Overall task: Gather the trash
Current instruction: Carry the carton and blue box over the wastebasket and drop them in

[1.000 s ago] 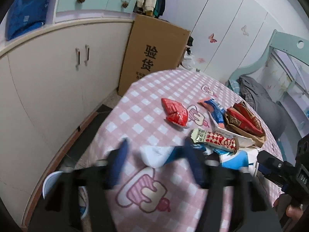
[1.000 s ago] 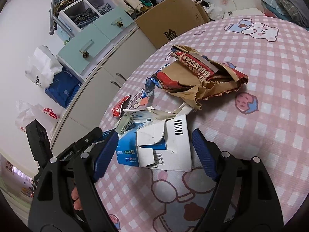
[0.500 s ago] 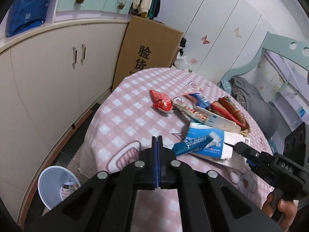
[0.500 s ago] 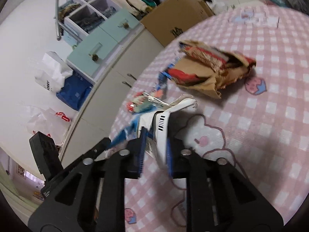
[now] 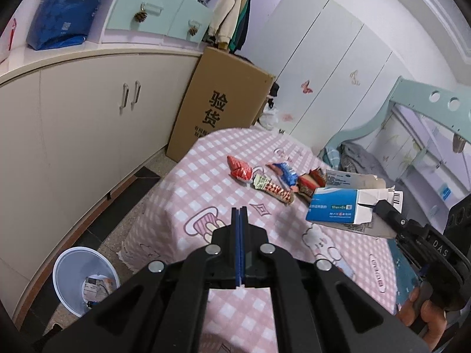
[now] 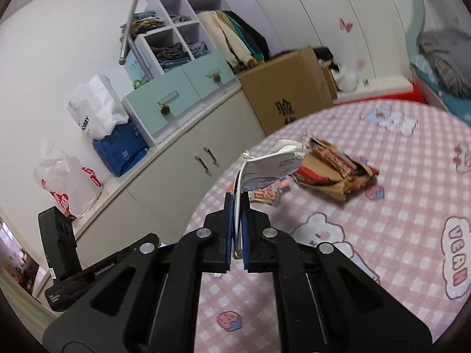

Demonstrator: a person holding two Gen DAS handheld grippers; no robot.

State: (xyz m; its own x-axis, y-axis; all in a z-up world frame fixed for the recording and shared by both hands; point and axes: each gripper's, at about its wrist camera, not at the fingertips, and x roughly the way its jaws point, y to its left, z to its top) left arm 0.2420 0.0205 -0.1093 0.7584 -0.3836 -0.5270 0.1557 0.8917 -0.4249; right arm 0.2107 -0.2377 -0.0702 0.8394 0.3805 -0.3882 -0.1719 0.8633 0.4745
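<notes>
My right gripper (image 6: 237,206) is shut on a torn blue and white carton (image 6: 268,167) and holds it above the pink checked table (image 6: 382,235); the carton also shows in the left wrist view (image 5: 338,207). My left gripper (image 5: 240,214) is shut with nothing visible between its fingers, above the table's near edge. On the table lie a red snack wrapper (image 5: 240,169), a red and green wrapper (image 5: 273,188), a blue wrapper (image 5: 284,172) and a torn brown paper bag (image 6: 332,173). A white trash bin (image 5: 84,282) stands on the floor at lower left.
White cupboards (image 5: 88,117) run along the left with a narrow floor gap to the table. A big cardboard box (image 5: 223,106) leans at the far end. A bed (image 5: 368,158) stands to the right.
Both grippers closed from open. The right one took hold of the carton and lifted it off the table. The left one pulled back and up; the small white scrap before it is gone from view.
</notes>
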